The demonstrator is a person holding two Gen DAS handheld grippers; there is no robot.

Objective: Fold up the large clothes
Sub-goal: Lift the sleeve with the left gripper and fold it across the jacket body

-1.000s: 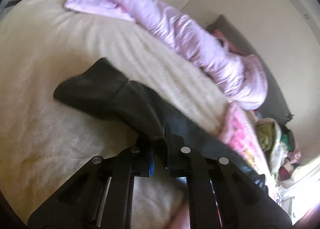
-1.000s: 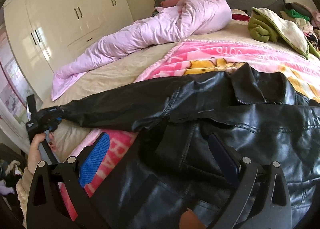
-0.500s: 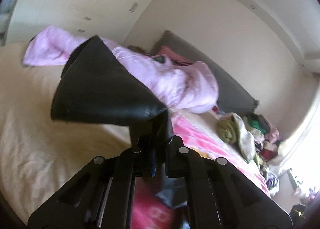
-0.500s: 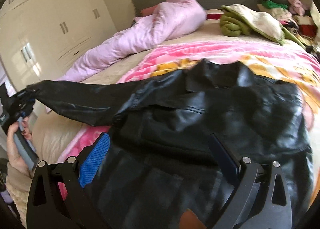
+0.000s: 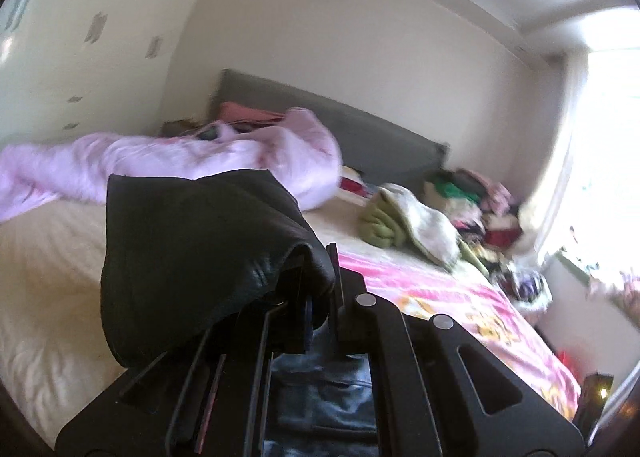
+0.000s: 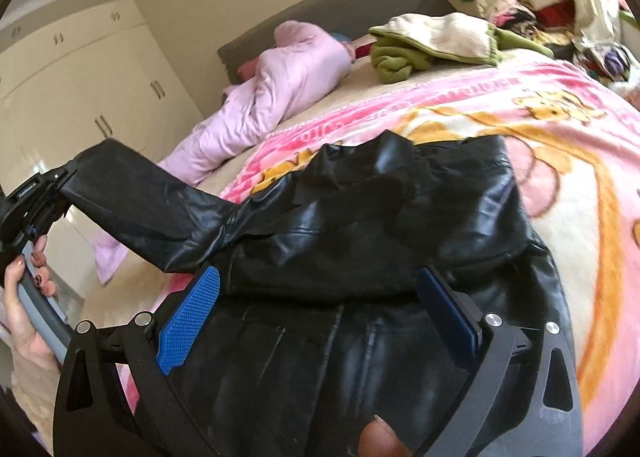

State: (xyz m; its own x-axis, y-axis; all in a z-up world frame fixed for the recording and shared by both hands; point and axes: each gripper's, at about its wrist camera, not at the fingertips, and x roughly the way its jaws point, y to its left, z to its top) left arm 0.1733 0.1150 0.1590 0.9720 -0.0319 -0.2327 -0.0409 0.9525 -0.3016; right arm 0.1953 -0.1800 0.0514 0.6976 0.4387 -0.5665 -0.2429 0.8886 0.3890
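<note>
Jacket (image 6: 360, 241) sleeve (image 6: 148, 209) slants up-left, clenched in left tool (image 6: 36, 205); right tool (image 6: 320, 321) released

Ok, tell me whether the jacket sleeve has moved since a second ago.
Yes. In the right wrist view the sleeve, clamped in the left gripper, has lifted off the bed and now rises up against the wardrobe.

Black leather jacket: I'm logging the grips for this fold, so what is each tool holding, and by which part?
The left tool is shut on the black leather jacket at the sleeve's cuff end. The right tool is open, holding nothing.
</note>
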